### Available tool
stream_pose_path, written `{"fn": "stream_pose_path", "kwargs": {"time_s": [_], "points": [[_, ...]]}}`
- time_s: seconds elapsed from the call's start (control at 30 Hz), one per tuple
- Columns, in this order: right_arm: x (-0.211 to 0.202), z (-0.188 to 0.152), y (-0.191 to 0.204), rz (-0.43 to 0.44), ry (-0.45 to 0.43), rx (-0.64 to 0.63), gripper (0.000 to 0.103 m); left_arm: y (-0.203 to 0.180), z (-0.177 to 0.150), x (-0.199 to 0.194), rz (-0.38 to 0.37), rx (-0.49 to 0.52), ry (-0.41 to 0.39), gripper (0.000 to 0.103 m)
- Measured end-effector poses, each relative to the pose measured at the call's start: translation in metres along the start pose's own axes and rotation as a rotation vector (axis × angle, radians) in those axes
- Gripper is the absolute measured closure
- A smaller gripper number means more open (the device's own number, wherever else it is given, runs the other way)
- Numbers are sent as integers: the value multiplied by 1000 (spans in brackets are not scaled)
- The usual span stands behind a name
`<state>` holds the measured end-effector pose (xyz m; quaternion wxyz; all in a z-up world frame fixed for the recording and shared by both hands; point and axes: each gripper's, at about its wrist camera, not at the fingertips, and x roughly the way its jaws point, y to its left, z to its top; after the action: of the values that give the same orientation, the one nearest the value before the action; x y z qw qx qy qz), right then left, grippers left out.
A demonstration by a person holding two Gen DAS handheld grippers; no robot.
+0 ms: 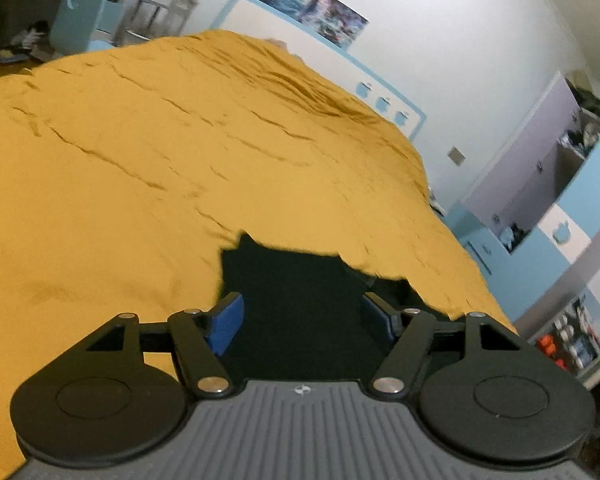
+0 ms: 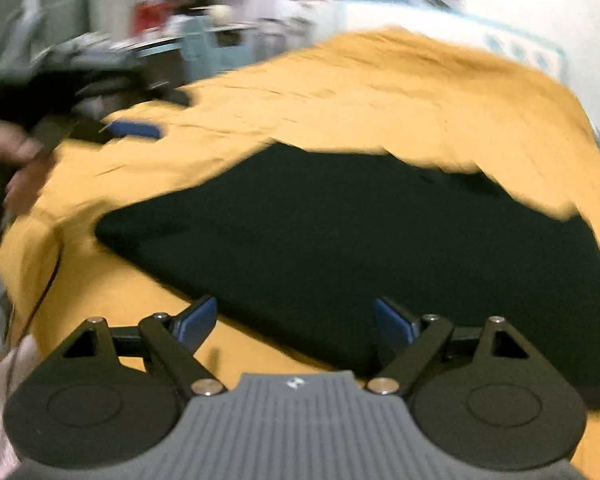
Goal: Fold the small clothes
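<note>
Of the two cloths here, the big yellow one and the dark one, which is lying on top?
The dark garment is on top. It lies flat on the yellow bedspread, which shows past its edges on most sides and covers the bed.

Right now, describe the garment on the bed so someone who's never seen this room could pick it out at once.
Find the bed covered by a wrinkled mustard-yellow sheet. Near its close edge lies a flat dark garment, just ahead of the open right gripper. It is the only dark cloth on the yellow, smooth where the sheet is creased.
</note>
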<state>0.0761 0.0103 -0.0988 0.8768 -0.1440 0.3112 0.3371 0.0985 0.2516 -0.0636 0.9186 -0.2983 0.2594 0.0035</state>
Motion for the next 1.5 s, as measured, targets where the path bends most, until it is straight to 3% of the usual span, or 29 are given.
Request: {"fn": "stream_pose_path", "kwargs": {"time_s": [0.13,0.37,0.77,1.07,1.33,1.5], "points": [[30,11,43,61,25,-148,22,33,13,7,-41,-117,13,24],[71,22,84,12,29,-304,22,70,16,41,-53,-180,104,24],[112,49,105,7,5,-295,22,97,32,106,-133,-245,202,24],[120,49,101,30,16,-245,22,96,25,140,-142,-245,274,24],[120,50,100,29,25,-212,22,116,21,166,-186,-376,305,24],[122,50,100,27,14,-215,22,114,25,184,-216,-370,351,24]]}}
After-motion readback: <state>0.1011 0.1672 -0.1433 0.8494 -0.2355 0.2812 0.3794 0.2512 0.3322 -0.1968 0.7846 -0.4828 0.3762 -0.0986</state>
